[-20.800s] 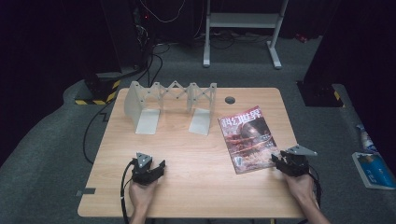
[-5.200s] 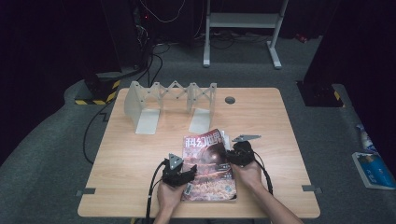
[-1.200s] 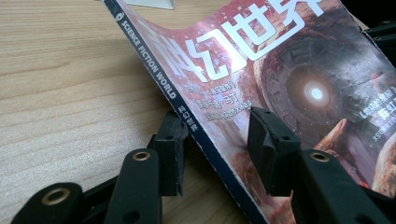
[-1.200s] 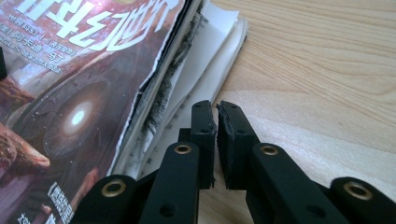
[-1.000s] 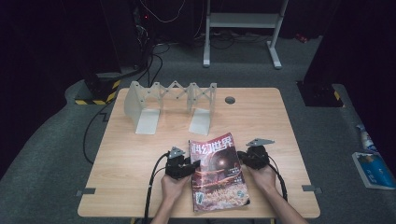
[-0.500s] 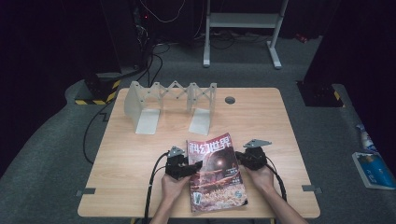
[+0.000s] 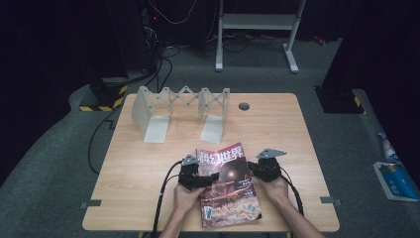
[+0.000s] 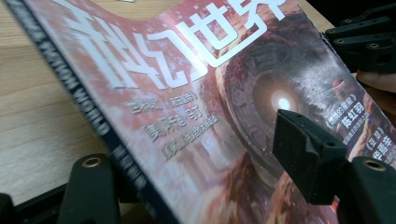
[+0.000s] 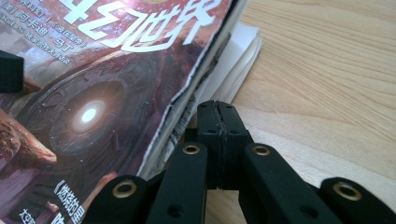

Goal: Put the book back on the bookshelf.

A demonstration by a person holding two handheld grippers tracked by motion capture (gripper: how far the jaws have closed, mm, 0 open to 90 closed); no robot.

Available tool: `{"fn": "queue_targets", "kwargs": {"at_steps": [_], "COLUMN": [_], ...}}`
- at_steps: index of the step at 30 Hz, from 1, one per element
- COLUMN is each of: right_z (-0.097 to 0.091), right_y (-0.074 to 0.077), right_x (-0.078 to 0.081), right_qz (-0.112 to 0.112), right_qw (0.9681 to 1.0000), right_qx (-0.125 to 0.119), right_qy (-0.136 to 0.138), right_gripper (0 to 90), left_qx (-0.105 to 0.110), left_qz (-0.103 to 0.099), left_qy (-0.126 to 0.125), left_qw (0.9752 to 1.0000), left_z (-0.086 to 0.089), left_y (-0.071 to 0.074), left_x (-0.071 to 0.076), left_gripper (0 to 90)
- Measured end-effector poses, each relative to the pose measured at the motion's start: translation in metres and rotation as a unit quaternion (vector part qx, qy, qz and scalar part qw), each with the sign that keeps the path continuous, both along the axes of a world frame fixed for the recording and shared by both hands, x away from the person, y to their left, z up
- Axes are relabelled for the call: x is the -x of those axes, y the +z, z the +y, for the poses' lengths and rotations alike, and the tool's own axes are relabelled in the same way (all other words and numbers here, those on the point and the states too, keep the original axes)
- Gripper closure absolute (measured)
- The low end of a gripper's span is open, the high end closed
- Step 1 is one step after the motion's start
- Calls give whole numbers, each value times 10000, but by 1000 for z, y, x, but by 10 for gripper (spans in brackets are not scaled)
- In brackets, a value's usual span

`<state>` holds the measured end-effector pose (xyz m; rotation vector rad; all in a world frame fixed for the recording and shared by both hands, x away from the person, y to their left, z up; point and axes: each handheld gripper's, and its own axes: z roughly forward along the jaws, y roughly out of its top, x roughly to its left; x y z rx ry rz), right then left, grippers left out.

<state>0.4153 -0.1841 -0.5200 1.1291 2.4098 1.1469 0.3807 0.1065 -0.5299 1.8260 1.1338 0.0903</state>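
A magazine (image 7: 229, 184) with a reddish cover and white characters lies at the table's front middle, between my two grippers. My left gripper (image 7: 212, 177) is at its spine side. In the left gripper view its jaws (image 8: 191, 154) have just been opening: one pad (image 8: 303, 158) hovers over the cover (image 8: 196, 93), the other sits below the spine, and neither presses. My right gripper (image 7: 250, 168) is at the page side. Its jaws (image 9: 217, 107) are shut together with nothing between them, the tip against the magazine's loose page edges (image 9: 219, 60).
A white folding rack (image 7: 181, 111) stands at the back of the wooden table (image 7: 297, 139), with a small dark round cap (image 7: 243, 106) to its right. A blue and white item (image 7: 393, 173) lies on the floor to the right. The right gripper (image 8: 364, 42) shows beyond the cover.
The magazine has come from the table's right side to the front middle and turned nearly straight. Within the last second both hands and the magazine have stayed where they were.
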Motion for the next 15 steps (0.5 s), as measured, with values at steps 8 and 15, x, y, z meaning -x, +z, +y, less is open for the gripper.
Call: {"fn": "queue_targets", "kwargs": {"at_steps": [8,15], "right_z": [4,13], "right_y": [-1,0], "right_x": [0,2], "right_qz": [104,62], "right_qw": [9999,9998], "right_qx": [-64,-74], "right_qy": [68,191], "right_gripper": [894,895], "left_qx": [87,101], "left_qz": [76,105], "left_qy": [-86,-131], "left_qw": [9999,9998], "left_z": [-3,-7], "left_y": [0,0], "left_x": [-2,-2], "left_gripper": [312,309]}}
